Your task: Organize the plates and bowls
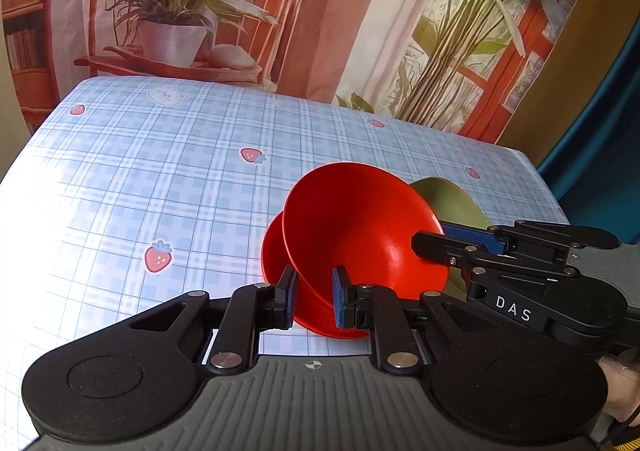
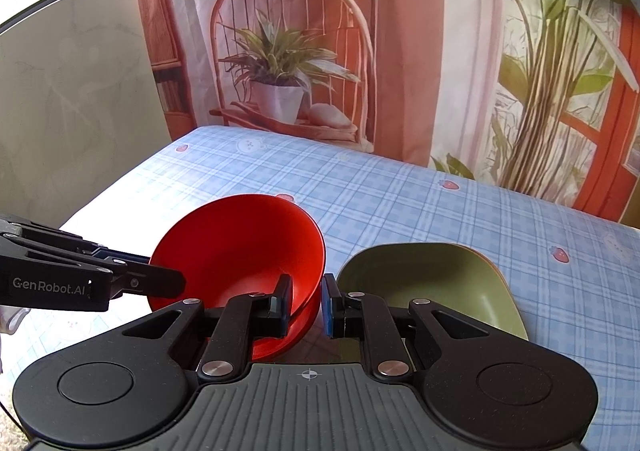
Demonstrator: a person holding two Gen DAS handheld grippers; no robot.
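A red bowl (image 1: 360, 227) hangs tilted over the checked tablecloth, its inside towards both cameras. Under it a second red rim (image 1: 272, 251) shows, apparently another bowl nested beneath. My left gripper (image 1: 314, 299) is shut on the near red wall. My right gripper (image 1: 420, 243) comes in from the right and pinches the opposite rim. In the right wrist view, the right gripper (image 2: 307, 305) is shut on the red bowl (image 2: 240, 247), and the left gripper (image 2: 176, 283) grips its left rim. A green bowl (image 2: 432, 283) rests on the cloth just to the right.
The table (image 1: 160, 179) wears a blue plaid cloth with strawberry prints. A printed backdrop (image 2: 360, 51) of a chair and plants hangs behind its far edge. The table's right edge (image 1: 540, 187) drops off near the green bowl (image 1: 448, 199).
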